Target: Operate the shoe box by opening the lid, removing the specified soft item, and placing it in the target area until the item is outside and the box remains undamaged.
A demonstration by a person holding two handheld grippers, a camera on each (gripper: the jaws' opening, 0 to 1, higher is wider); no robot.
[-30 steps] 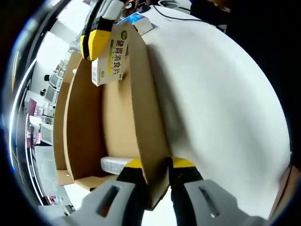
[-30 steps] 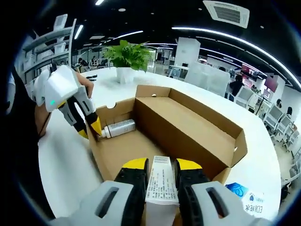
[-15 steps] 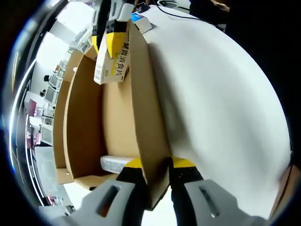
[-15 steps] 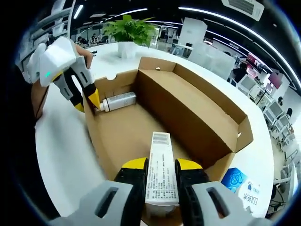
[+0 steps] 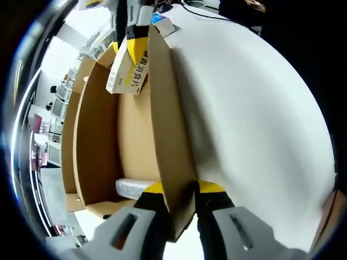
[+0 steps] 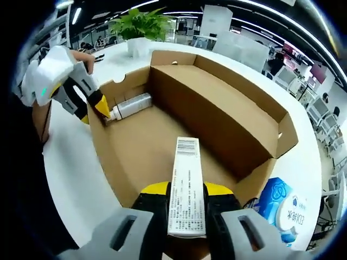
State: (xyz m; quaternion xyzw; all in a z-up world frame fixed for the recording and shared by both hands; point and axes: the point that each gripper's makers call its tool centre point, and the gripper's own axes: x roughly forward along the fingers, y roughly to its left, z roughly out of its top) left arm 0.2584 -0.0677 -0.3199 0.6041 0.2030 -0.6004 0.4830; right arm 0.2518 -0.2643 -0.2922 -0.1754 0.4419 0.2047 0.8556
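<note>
Holding: right gripper (image 6: 186, 190), fingers closed on a white medicine carton (image 6: 186, 193) raised over the open shoe box (image 6: 217, 116). Left gripper (image 5: 177, 190), fingers clamped on the box's side wall. Silver can (image 6: 130, 105) lies inside. Blue-white packet (image 6: 282, 208) sits on white counter (image 5: 255, 119).

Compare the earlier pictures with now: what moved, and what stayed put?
The right gripper, shut on the medicine box, lifted it higher above the shoe box and tilted it. The left gripper stays clamped on the box wall; the silver can lies unmoved inside.
</note>
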